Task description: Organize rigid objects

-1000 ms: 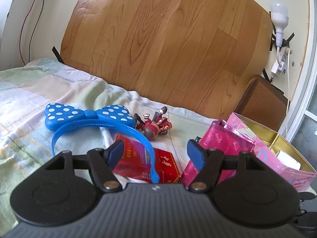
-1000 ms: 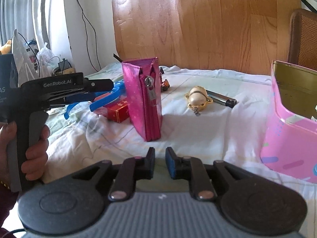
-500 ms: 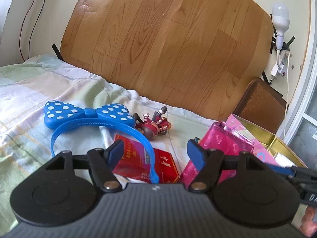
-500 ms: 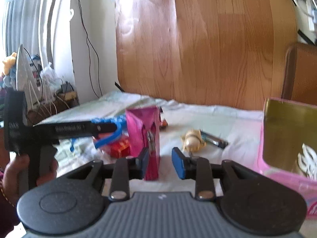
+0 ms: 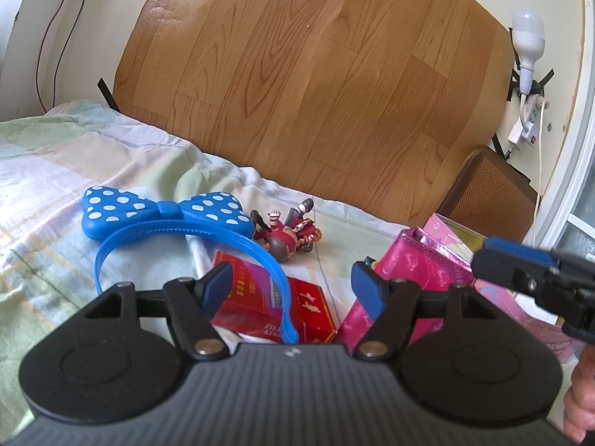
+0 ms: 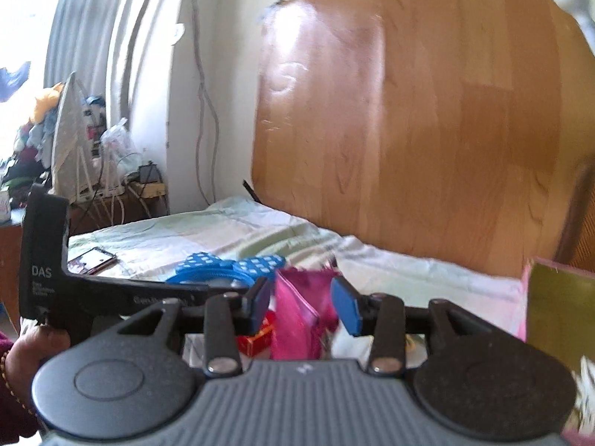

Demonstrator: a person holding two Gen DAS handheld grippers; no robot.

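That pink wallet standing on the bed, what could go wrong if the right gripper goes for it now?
The pink wallet stands upright on soft bedding, so a nudge from the right gripper, whose jaws have just been opening with nothing held, could tip it. It could fall onto the red box beside it. The blue headband lying over that box might also get dragged.

A: What colours lie on the bed (image 5: 55, 171)?
B: Its sheet is pale green, white and yellow plaid. A headband (image 5: 163, 219) is bright blue; its bow has white polka dots. The box (image 5: 275, 304) is red with gold lettering.
A: And on the right?
B: A shiny magenta pouch (image 5: 420, 271), a pink tin (image 6: 557, 308) with gold inside. Behind, a brown wood-grain board (image 5: 316, 74).
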